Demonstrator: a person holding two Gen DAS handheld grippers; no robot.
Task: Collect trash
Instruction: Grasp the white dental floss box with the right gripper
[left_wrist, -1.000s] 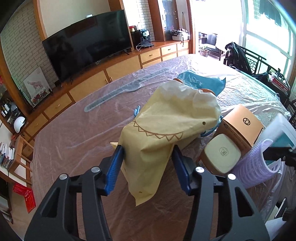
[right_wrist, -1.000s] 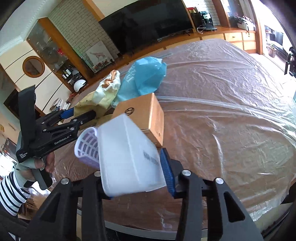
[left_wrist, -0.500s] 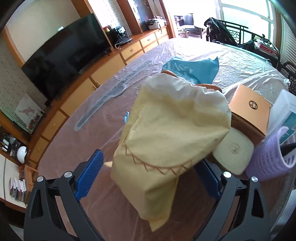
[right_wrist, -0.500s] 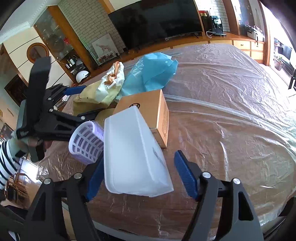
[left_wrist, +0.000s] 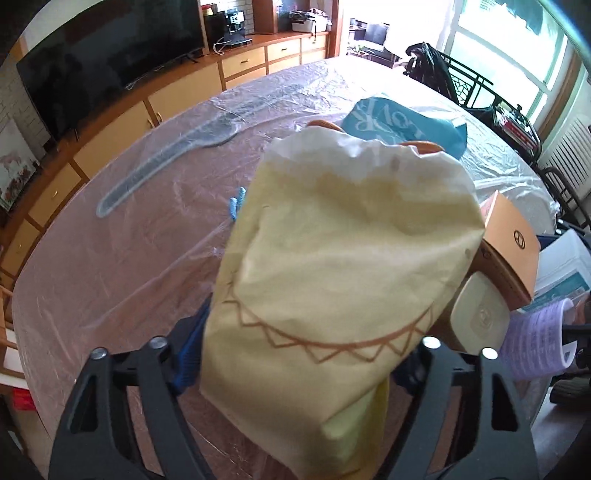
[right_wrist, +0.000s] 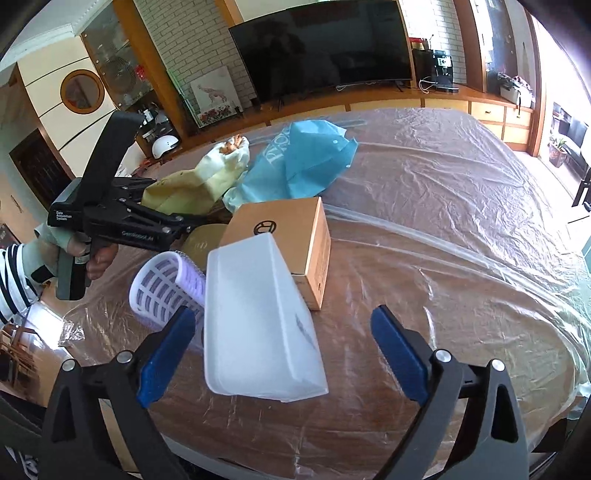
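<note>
A crumpled yellow paper bag (left_wrist: 332, 266) fills the left wrist view and lies on the table between the wide-apart fingers of my left gripper (left_wrist: 295, 354); the bag hides most of both pads. It also shows in the right wrist view (right_wrist: 184, 192). My right gripper (right_wrist: 284, 347) is open, its blue pads standing clear on either side of a white plastic tub (right_wrist: 258, 321) resting on the table. A brown cardboard box (right_wrist: 284, 236), a lilac mesh cup (right_wrist: 162, 288) and a blue plastic bag (right_wrist: 295, 162) lie close together.
The round table (right_wrist: 443, 221) is covered in clear plastic sheeting. A round beige container (left_wrist: 476, 317) sits beside the box. A TV and wooden cabinets stand behind the table; chairs and a window are at the right. The table edge is near both grippers.
My right gripper has opened and let go of the white tub, which now rests on the table. My left gripper opened wide and pushed in closer around the yellow bag.
</note>
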